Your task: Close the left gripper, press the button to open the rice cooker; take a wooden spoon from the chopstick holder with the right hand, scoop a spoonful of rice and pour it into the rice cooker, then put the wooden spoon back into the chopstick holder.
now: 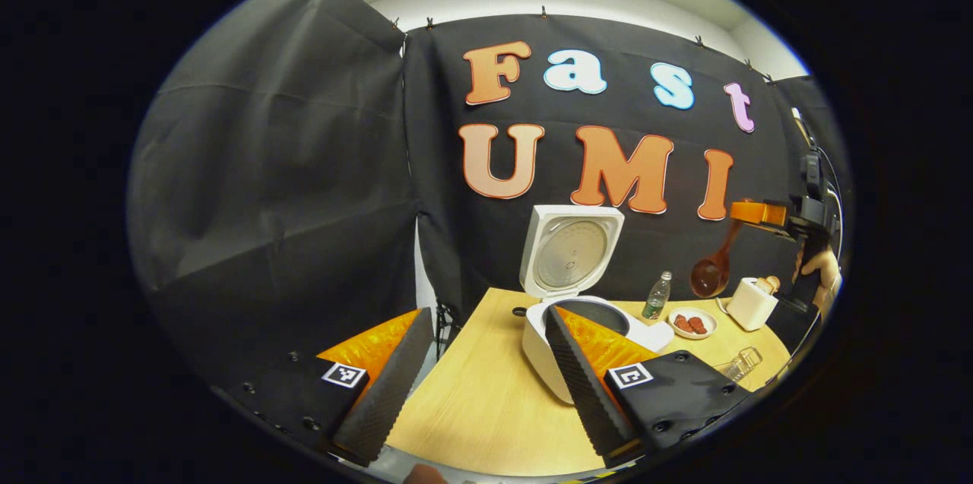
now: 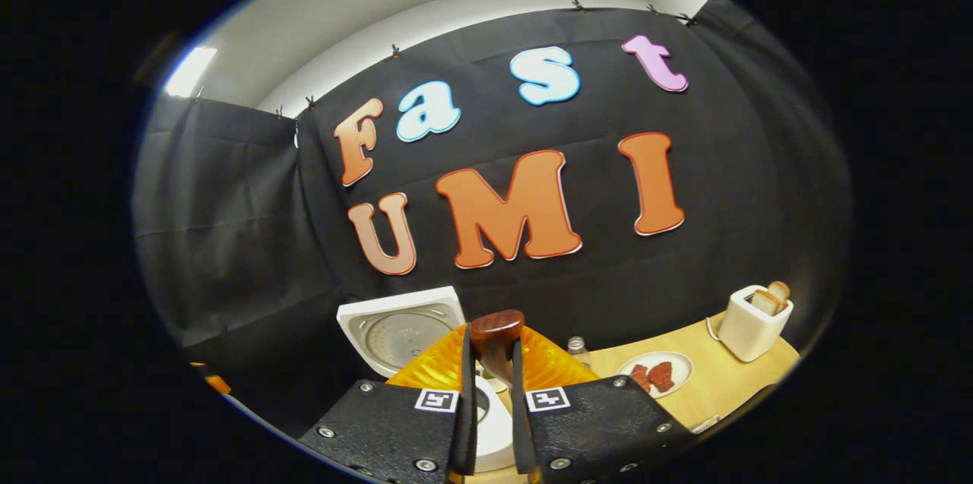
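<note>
The white rice cooker (image 1: 541, 351) stands on the wooden table with its lid (image 1: 570, 252) raised upright. My left gripper (image 1: 488, 314) is open just in front of it, its right finger overlapping the cooker's body, nothing between the fingers. At the far right of the left gripper view, a hand holds my right gripper (image 1: 743, 213) high above the table, and a dark wooden spoon (image 1: 711, 273) hangs from it bowl down. In the right gripper view, my right gripper (image 2: 492, 353) is shut on the wooden spoon's handle (image 2: 496, 332), above the cooker (image 2: 494, 423) and its open lid (image 2: 401, 330).
A small bottle (image 1: 657, 294), a plate with red pieces (image 1: 692, 324) and a white toaster with bread (image 1: 751, 304) stand right of the cooker. A clear holder (image 1: 741, 362) sits near the table's right front edge. Bare tabletop (image 1: 479, 400) lies left of the cooker.
</note>
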A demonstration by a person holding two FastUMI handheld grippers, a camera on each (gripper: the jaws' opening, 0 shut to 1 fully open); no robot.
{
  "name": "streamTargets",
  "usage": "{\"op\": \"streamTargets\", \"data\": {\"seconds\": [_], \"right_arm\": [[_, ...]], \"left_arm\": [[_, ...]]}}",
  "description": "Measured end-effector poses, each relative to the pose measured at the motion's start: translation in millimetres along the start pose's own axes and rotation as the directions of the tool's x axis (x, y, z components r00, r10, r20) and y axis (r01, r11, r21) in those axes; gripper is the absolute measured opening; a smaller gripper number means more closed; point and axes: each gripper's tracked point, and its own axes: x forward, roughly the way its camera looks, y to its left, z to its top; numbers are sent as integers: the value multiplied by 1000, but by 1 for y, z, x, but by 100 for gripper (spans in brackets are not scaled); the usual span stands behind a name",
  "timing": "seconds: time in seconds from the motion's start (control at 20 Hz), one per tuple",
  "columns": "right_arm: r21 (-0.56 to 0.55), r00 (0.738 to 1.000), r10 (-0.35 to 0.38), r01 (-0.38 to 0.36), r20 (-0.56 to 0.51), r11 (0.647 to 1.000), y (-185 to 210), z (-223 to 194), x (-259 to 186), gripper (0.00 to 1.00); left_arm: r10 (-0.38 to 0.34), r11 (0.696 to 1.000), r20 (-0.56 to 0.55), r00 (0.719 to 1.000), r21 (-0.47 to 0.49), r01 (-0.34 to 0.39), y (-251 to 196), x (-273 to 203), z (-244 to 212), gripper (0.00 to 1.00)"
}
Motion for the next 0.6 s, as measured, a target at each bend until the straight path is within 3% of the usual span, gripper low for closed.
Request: {"op": "streamTargets", "data": {"seconds": [0.6], "right_arm": [[70, 975, -220, 222, -30, 973, -150, -35, -95, 18]], "left_arm": [[-92, 996, 34, 995, 27, 91, -56, 0, 13, 100]]}}
